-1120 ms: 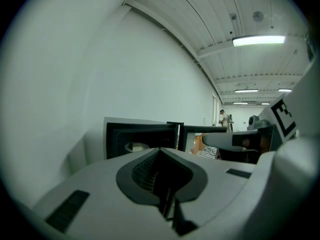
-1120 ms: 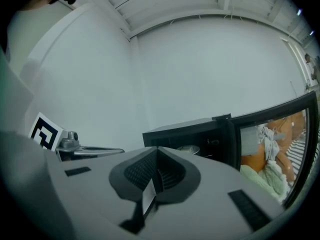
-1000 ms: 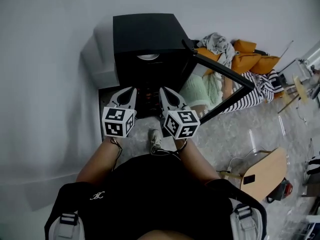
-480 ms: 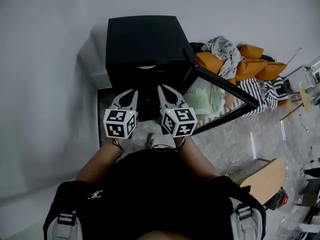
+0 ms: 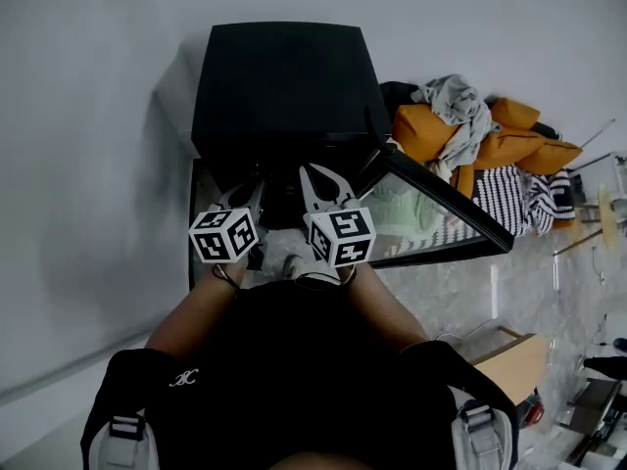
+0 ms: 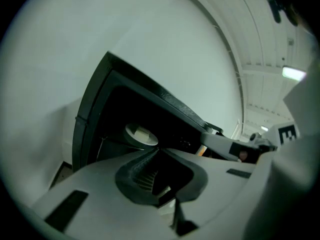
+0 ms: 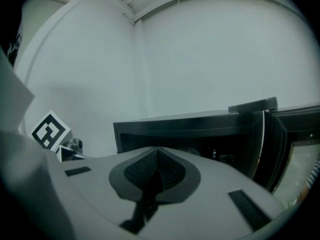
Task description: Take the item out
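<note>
Head view has you standing square to the black cabinet (image 5: 279,76), both grippers up at the mouth of its dark opening.

Starting at the left: your left gripper (image 5: 253,196) has its jaws pressed together with nothing between them, and the left gripper view shows the tips meeting with no gap. You can't take anything like that, so spread them wide before you go in, not once you're on top of the item.

Just past those tips in the left gripper view is what you're after, a pale round item (image 6: 141,134). It sits high in the dark interior, just under the cabinet's top edge and a little left of your jaw line. It looks shallow and dish-like, with a lighter squarish patch in its middle. What it is, and what it rests on, I can't make out, and the head view doesn't show it at all.

The rim looks thin, so I'd come in level, close gently on the near edge, then draw it straight back toward you, clear of the frame.

Moving right: your right gripper (image 5: 318,176) is also closed on nothing, aimed at the right part of the opening. Keep it off the glass door (image 5: 421,225), which hangs open beside it. Beyond that lies a heap of clothes (image 5: 480,130), out of play.
</note>
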The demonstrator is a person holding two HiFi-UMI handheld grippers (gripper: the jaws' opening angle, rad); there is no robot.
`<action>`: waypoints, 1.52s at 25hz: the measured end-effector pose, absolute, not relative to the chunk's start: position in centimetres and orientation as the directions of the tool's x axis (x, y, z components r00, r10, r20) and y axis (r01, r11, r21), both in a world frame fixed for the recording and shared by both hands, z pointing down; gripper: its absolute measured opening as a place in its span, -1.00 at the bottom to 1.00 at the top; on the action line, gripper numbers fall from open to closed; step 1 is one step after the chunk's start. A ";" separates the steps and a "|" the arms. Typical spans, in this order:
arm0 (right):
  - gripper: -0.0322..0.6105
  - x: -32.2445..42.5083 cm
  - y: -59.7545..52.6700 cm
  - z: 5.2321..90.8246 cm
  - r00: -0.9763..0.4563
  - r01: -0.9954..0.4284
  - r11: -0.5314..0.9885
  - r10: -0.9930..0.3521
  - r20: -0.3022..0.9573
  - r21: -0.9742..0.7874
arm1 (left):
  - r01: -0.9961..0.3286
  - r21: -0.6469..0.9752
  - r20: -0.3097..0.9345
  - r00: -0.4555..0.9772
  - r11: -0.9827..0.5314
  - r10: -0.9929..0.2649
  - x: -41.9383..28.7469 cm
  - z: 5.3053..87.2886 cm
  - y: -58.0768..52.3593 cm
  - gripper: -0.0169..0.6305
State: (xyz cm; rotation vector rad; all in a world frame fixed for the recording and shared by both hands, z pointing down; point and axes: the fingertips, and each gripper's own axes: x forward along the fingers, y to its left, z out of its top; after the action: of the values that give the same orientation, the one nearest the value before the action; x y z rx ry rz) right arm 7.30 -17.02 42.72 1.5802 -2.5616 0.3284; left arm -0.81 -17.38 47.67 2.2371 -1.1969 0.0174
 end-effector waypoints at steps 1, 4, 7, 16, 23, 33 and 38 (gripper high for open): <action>-0.88 7.3 -17.4 43.0 -0.461 -0.888 0.445 -0.861 0.215 -0.119 | -0.749 0.538 0.278 0.590 -0.386 -0.758 -0.8 48.2 -17.9 -0.92; -0.88 7.4 -18.4 43.9 -0.491 -0.871 0.478 -0.839 0.232 -0.112 | -0.710 0.635 0.272 0.576 -0.306 -0.771 -0.9 49.8 -19.3 -0.92; -0.88 7.3 -19.0 44.6 -0.520 -0.853 0.512 -0.817 0.249 -0.100 | -0.620 0.752 0.226 0.560 -0.222 -0.797 -1.2 50.9 -20.7 -0.92; -0.88 7.8 -20.1 46.2 -0.567 -0.818 0.569 -0.772 0.288 -0.084 | -0.287 0.957 0.104 0.430 -0.027 -0.897 -2.9 54.3 -24.6 -0.74; -0.88 7.7 -20.8 46.5 -0.565 -0.818 0.570 -0.769 0.300 -0.079 | -0.161 0.985 0.120 0.374 0.063 -0.920 -3.3 56.1 -26.3 -0.40; -0.88 8.5 -21.7 47.2 -0.546 -0.829 0.554 -0.771 0.327 -0.079 | 0.022 0.984 0.164 0.291 0.178 -0.943 -3.4 58.8 -28.4 -0.37; -0.88 9.1 -21.8 47.9 -0.538 -0.833 0.547 -0.769 0.345 -0.079 | 0.053 0.986 0.140 0.279 0.161 -0.950 -3.1 58.8 -29.0 -0.37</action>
State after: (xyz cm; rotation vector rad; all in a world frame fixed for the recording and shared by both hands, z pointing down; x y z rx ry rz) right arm 9.07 -21.82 47.89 1.3344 -2.5160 0.3412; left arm -3.13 -28.96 58.76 1.1632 -1.0198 -0.9312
